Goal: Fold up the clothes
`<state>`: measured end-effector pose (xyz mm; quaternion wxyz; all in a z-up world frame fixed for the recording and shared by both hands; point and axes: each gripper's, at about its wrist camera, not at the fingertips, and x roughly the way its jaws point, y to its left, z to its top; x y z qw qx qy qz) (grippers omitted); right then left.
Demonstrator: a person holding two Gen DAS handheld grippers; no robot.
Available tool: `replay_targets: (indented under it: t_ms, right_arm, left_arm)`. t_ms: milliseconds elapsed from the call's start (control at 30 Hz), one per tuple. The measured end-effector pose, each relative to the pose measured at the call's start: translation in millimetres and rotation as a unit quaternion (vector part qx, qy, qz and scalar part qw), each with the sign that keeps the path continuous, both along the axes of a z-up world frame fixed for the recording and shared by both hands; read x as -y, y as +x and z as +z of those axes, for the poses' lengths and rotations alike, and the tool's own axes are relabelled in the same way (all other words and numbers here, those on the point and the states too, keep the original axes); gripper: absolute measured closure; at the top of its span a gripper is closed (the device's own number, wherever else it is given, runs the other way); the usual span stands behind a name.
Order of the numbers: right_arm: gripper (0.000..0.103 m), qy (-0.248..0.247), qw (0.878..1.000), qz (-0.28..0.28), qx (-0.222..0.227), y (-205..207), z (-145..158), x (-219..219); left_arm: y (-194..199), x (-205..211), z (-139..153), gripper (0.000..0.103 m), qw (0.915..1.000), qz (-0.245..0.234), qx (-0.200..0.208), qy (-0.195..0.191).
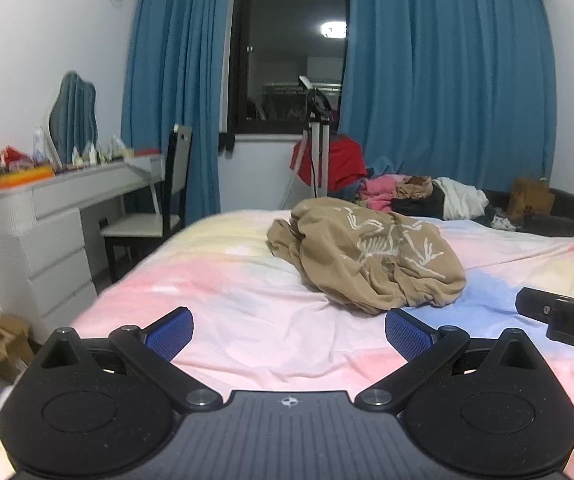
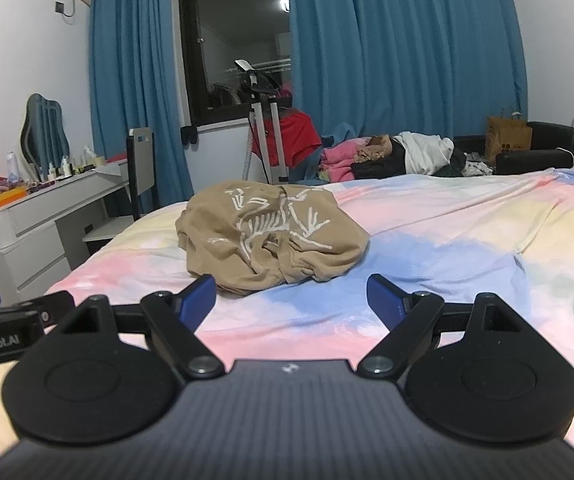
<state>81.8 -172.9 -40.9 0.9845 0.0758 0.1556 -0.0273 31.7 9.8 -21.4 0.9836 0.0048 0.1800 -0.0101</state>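
Note:
A crumpled tan garment (image 1: 367, 256) with a white skeleton print lies in a heap on the pastel bed sheet (image 1: 227, 292). My left gripper (image 1: 289, 332) is open and empty, hovering above the sheet just short of the heap, which lies ahead and to the right. In the right wrist view the same garment (image 2: 271, 236) lies just ahead of my right gripper (image 2: 291, 300), slightly left; that gripper is open and empty. The right gripper's body shows at the right edge of the left wrist view (image 1: 567, 316).
A pile of other clothes (image 1: 419, 196) lies at the bed's far side by a red garment on a stand (image 1: 331, 160). A grey dresser (image 1: 47, 216) and chair (image 1: 155, 216) stand left of the bed. Blue curtains (image 1: 447, 80) hang behind. A paper bag (image 2: 507, 136) sits far right.

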Motion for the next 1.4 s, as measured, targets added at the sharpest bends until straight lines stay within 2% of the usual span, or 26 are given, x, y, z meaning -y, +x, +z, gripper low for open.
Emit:
replay_targets:
  t_ms: [67,200,367,433,533,767,800,900,933,967,1000,1033,1133,1267,1400]
  right_arm:
    - [0.019,0.006,1.0,-0.009,-0.004,-0.1,0.0,3.6]
    - [0.019,0.009,0.999,-0.038,-0.02,2.7,-0.5,11.0]
    - [0.019,0.031,0.997,-0.06,-0.026,8.9,-2.3,29.1]
    - [0.019,0.04,0.996,-0.07,-0.031,15.4,-3.4,37.6]
    - [0.019,0.054,0.994,-0.086,-0.038,25.4,-5.1,50.5]
    - [0.019,0.06,0.99,-0.118,-0.039,59.2,-22.1,81.0]
    - [0.019,0.06,0.99,-0.121,-0.04,65.7,-26.1,84.7]
    - [0.019,0.065,0.989,-0.121,-0.059,83.5,-40.7,90.2]
    - [0.019,0.067,0.989,-0.119,-0.065,88.8,-45.0,91.0]
    - [0.019,0.065,0.989,-0.117,-0.068,93.5,-48.7,91.3]
    - [0.019,0.063,0.989,-0.117,-0.071,97.9,-52.1,91.6]
    - [0.019,0.062,0.988,-0.118,-0.074,101.4,-54.8,91.7]
    - [0.019,0.071,0.987,-0.117,-0.081,107.5,-58.9,93.1]
    - [0.019,0.06,0.989,-0.116,-0.071,102.2,-55.1,87.8]
    - [0.019,0.04,0.992,-0.112,-0.051,91.9,-46.7,79.1]
  left_arm:
    - [5.6,3.6,-5.8,0.0,0.9999,-0.005,-0.006,0.012]
    - [33.0,26.4,-21.2,0.0,0.9962,-0.049,-0.02,0.069]
    - [84.5,68.1,-42.7,0.002,0.9819,-0.108,-0.033,0.152]
    - [109.2,84.7,-50.7,0.003,0.9737,-0.138,-0.028,0.18]
    - [147.3,111.4,-65.4,0.005,0.9608,-0.158,-0.017,0.227]
    - [231.9,156.6,-114.8,0.017,0.9471,-0.174,-0.033,0.268]
    - [240.4,159.2,-120.0,0.018,0.9475,-0.172,-0.036,0.267]
    - [259.6,162.9,-130.2,0.034,0.9508,-0.165,-0.035,0.26]
    - [262.3,161.9,-130.5,0.045,0.953,-0.163,-0.029,0.253]
    - [262.3,160.1,-128.8,0.063,0.9552,-0.164,-0.022,0.245]
    - [262.0,157.7,-126.7,0.074,0.9577,-0.166,-0.016,0.235]
    - [260.3,152.8,-122.7,0.094,0.9612,-0.169,-0.018,0.217]
    - [243.8,134.9,-105.6,0.097,0.971,-0.161,-0.002,0.176]
    - [215.7,109.6,-79.8,0.099,0.9811,-0.141,0.03,0.128]
    - [173.1,81.3,-39.2,0.1,0.9835,-0.142,0.057,0.096]
